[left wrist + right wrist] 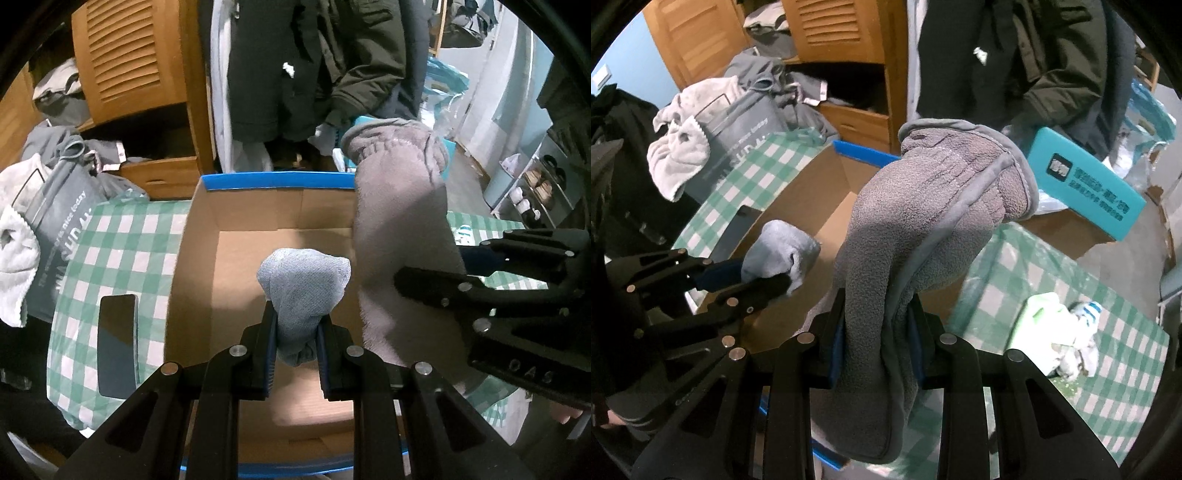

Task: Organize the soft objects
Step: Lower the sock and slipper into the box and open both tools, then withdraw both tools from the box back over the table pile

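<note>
Black linkage arms, silver rivets, blue-padded fingers

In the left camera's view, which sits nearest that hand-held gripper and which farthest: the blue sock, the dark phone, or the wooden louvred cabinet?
1. Blue sock: clamped in the left hand-held gripper, over the cardboard box.
2. Dark phone: left, on the checked cloth.
3. Wooden louvred cabinet: far back, upper left.

The open blue-rimmed cardboard box sits on the green-and-white checked cloth, with a dark flat rectangular phone just left of it and a grey printed fabric bag farther left.
</note>
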`<state>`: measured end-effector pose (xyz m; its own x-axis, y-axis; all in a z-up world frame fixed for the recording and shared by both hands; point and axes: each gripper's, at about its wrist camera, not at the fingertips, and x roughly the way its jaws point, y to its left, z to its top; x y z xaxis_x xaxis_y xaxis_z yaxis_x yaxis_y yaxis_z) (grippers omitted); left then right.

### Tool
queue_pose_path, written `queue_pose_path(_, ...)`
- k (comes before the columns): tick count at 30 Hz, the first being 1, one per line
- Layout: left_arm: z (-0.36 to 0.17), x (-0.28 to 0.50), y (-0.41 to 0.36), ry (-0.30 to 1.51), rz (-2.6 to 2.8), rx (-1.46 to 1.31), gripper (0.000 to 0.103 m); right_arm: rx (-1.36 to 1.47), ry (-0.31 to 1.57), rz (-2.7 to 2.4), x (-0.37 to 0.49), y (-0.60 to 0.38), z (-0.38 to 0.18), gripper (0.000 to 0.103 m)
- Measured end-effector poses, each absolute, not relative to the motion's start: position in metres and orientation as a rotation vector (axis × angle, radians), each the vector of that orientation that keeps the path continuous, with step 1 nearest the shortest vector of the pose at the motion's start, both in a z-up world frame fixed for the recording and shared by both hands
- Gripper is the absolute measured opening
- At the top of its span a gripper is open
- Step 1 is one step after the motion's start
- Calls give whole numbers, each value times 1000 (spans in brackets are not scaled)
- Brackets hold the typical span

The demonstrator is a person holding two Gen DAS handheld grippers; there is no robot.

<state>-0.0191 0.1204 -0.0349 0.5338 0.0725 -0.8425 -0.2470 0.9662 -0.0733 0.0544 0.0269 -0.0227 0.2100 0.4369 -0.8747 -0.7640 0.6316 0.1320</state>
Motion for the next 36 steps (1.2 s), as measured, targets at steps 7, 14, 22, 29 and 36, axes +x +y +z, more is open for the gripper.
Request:
queue_pose_path(7, -41, -20, 129, 1007, 209, -208, 19, -396, 1084, 872, 52, 42, -32, 27)
queue_pose_path(14, -46, -18, 132, 1033, 228, -212, 31, -393, 1111, 876, 54, 43, -37, 48)
queue_pose_path(22, -44, -18, 129, 1025, 242, -191, 46, -366, 1095, 822, 63, 28, -31, 60)
queue_pose_path(29, -42, -16, 120, 1021, 223, -189, 51, -325, 1090, 789, 71, 10, -24, 67)
queue_pose_path(36, -40, -11, 106, 1021, 195, -177, 52, -313, 1083, 763, 74, -8, -23, 68)
